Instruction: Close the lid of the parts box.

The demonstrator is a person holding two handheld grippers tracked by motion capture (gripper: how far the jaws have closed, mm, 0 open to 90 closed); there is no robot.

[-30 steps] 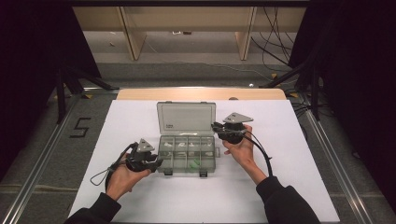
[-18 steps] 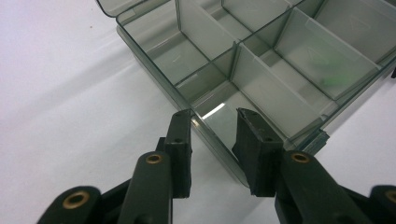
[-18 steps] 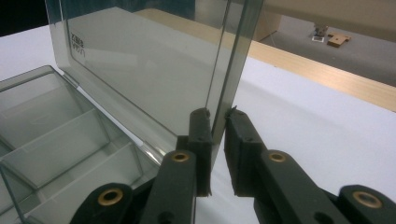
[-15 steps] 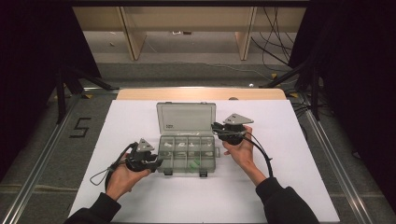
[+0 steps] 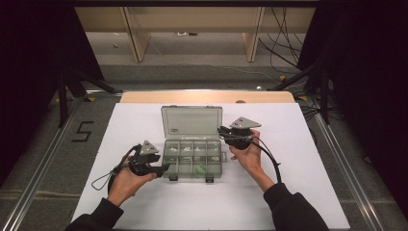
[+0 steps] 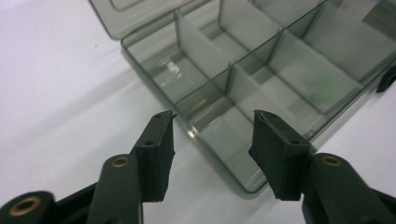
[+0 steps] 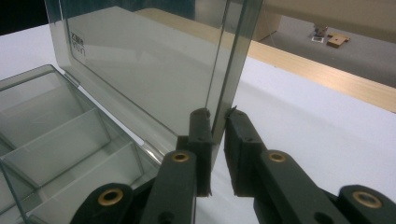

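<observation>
On the white table (image 5: pixel 298 192) sits a clear box (image 5: pixel 194 161) with its lid (image 5: pixel 191 121) standing up. Small white bits and one green bit lie inside. At three o'clock, the right gripper (image 5: pixel 222 131) pinches the lid's edge. At nine o'clock, the left gripper (image 5: pixel 166 167) has just been opening, with the box's corner between its jaws, untouched.

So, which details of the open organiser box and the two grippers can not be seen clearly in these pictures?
- Small pieces in the organiser box, high view: too small to identify; the green one is blurred in the left gripper view.
- Label on the lid, right gripper view: too small to read.
- Box front latches, left gripper view: cut off by the picture edge.
- Right gripper pads: lid edge between them, contact uncertain.
</observation>
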